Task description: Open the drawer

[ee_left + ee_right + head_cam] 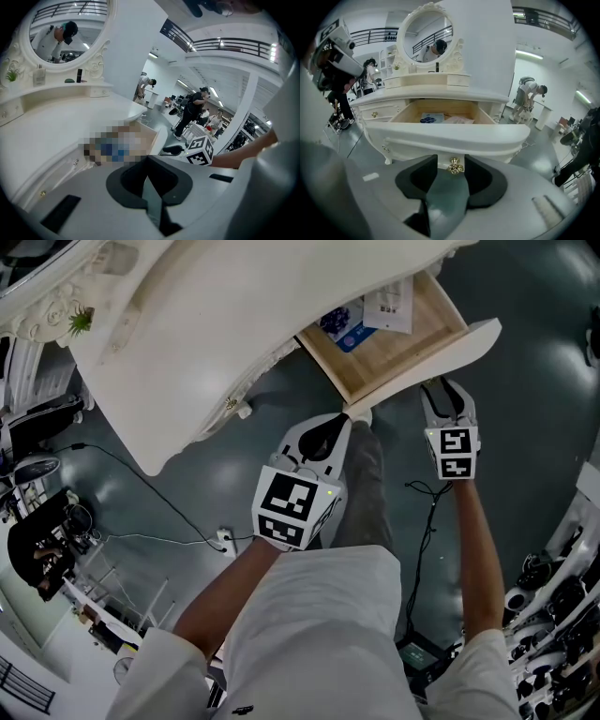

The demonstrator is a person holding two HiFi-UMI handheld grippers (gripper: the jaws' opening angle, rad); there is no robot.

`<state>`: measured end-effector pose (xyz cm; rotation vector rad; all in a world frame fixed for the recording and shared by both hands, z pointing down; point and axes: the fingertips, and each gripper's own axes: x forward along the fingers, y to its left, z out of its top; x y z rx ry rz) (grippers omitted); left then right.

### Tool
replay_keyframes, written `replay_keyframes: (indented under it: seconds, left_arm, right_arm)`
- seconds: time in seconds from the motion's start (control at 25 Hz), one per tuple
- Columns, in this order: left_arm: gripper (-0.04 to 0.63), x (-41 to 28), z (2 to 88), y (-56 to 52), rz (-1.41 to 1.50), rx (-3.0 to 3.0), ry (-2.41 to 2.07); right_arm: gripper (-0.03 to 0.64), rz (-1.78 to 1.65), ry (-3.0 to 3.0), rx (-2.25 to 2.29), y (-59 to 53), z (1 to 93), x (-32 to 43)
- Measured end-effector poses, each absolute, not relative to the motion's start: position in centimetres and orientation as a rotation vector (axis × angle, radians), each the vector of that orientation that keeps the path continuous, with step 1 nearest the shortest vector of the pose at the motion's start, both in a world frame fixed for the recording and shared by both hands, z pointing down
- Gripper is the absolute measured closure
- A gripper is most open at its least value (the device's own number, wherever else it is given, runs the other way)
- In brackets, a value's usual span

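The cream dressing table's drawer [405, 351] stands pulled out, its wooden inside showing a blue booklet [343, 324] and white paper [389, 302]. In the right gripper view the curved drawer front [454, 135] fills the middle, and its small brass knob [455, 166] sits between the jaws of my right gripper [454, 165]. The pads stand apart from the knob on both sides, so this gripper is open. From the head view my right gripper [446, 390] sits just under the drawer front. My left gripper [330, 433] hangs beside the drawer's left corner, jaws together and empty [147, 161].
The table top [216, 324] overhangs at upper left, with its oval mirror [426, 40] behind. A black cable [159, 493] and a power strip [225, 540] lie on the dark floor. Equipment crowds the left [42, 549] and right [553, 606] edges. People stand far off [194, 110].
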<state>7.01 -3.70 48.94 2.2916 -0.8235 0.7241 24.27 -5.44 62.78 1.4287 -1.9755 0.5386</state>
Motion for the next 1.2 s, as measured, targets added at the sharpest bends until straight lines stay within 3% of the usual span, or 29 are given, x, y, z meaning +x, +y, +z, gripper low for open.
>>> replay_keyframes:
  seconds: [0.64,0.96,1.2]
  left_arm:
    - [0.595,3.4,48.1,-3.6,0.682,2.287,-0.872]
    - [0.595,1.3,47.6,-3.3,0.653,2.270,-0.920]
    - [0.595,-0.5,46.8,-3.2,0.619,2.252,-0.965]
  right_arm:
    - [0.440,0.420,-2.056,1.464,-4.0,55.4,22.1]
    - [0.503,0.371,-2.144,1.464,-4.2,51.5,18.8]
    - [0.601,0.305,-2.210,1.435,-4.3,48.6,15.8]
